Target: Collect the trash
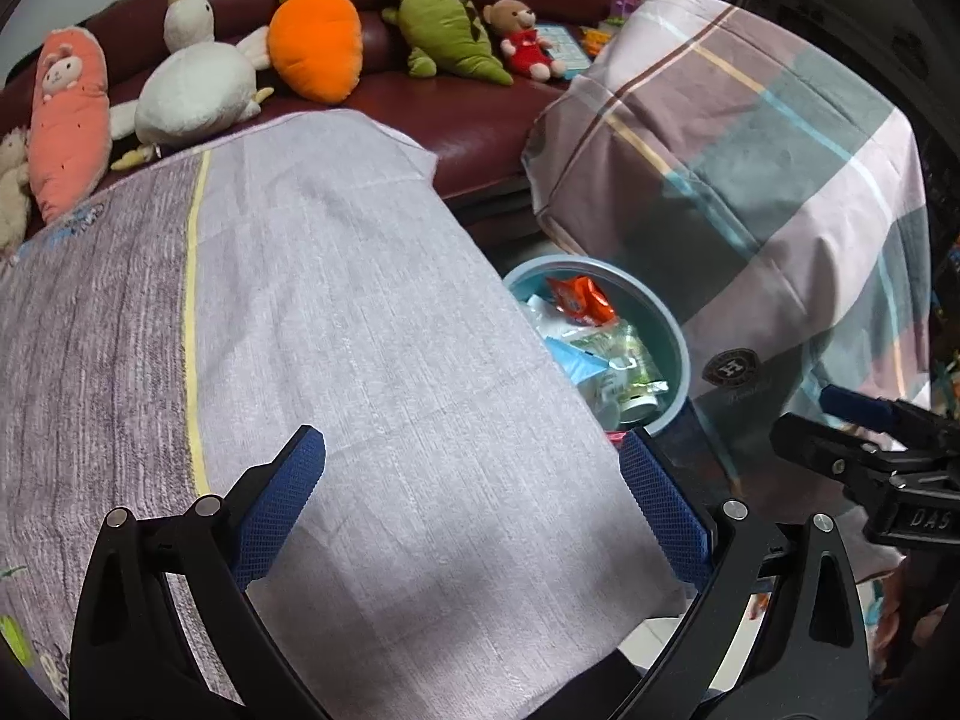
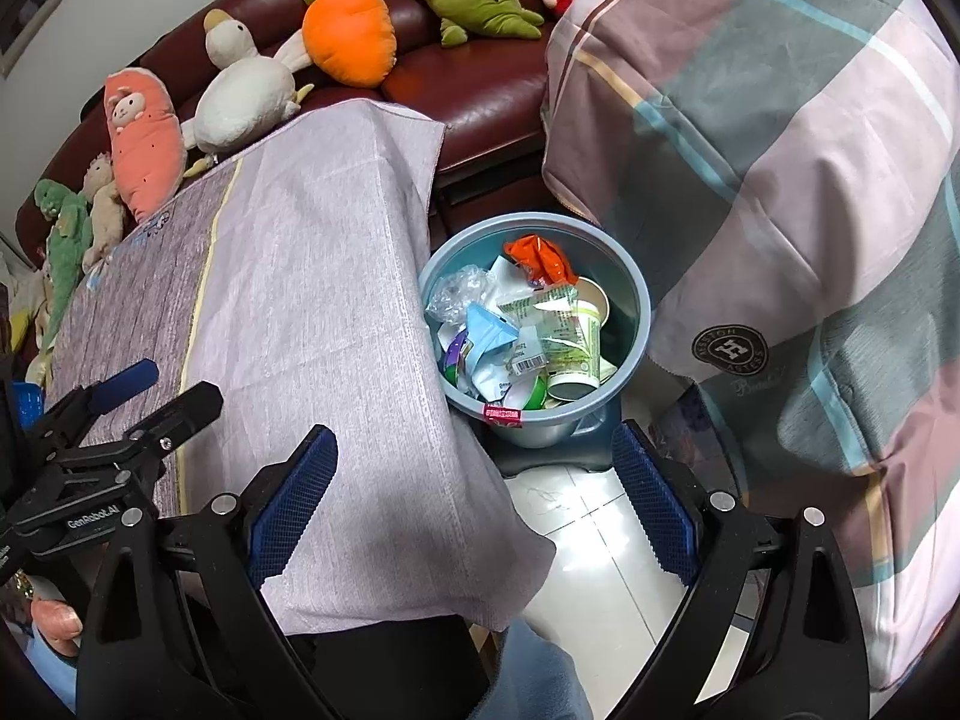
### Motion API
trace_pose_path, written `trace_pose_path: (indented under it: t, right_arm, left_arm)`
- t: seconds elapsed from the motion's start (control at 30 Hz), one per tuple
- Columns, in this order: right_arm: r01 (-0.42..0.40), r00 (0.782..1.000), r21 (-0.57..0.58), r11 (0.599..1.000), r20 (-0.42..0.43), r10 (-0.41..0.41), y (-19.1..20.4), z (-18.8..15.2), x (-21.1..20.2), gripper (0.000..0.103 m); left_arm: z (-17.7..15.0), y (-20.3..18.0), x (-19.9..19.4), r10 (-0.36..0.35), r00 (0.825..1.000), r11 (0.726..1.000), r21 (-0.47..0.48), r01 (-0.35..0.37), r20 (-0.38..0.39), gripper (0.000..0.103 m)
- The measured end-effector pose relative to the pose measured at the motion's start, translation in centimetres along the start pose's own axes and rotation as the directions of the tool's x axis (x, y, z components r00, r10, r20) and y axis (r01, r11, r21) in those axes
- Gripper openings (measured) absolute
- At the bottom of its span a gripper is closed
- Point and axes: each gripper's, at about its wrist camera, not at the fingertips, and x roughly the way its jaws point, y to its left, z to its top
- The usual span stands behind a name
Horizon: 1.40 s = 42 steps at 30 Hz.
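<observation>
A blue round trash bin [image 2: 633, 324] stands on the floor between the cloth-covered table [image 2: 312, 300] and a plaid-draped piece of furniture. It holds several wrappers, an orange packet [image 2: 540, 258], a paper cup [image 2: 576, 348] and clear plastic. The bin also shows in the left wrist view [image 1: 675, 354]. My left gripper [image 1: 474, 498] is open and empty above the table's cloth. My right gripper [image 2: 474, 498] is open and empty, above the table's corner and the floor just in front of the bin. Each gripper shows at the edge of the other's view.
A dark red sofa [image 1: 468, 114] at the back carries several plush toys, among them an orange carrot [image 1: 315, 45] and a white duck [image 1: 192, 96]. The plaid cloth [image 2: 780, 210] hangs at the right. White floor tiles [image 2: 600, 540] lie below the bin.
</observation>
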Motion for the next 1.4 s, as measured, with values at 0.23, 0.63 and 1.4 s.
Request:
trace_pose_path:
  t: [0.23, 0.63, 1.4]
  right_arm:
    - [0.022, 1.000, -0.003, 1.000, 0.001, -0.022, 0.0, 0.1, 0.5, 0.089]
    - [0.042, 0.999, 0.013, 0.999, -0.018, -0.042, -0.5, 0.6, 2.4, 0.089]
    - [0.048, 0.997, 0.019, 0.999, -0.069, -0.047, -0.4, 1.0, 5.5, 0.089]
  left_arm:
    - [-0.2, -0.4, 0.2, 0.034, 0.999, 0.999, 0.024, -0.034, 0.009, 0.099]
    - [-0.3, 0.4, 2.0, 0.064, 0.998, 0.998, 0.030, -0.064, -0.020, 0.099]
    - [-0.6, 1.3, 4.2, 0.095, 0.994, 0.995, 0.015, -0.094, -0.048, 0.099]
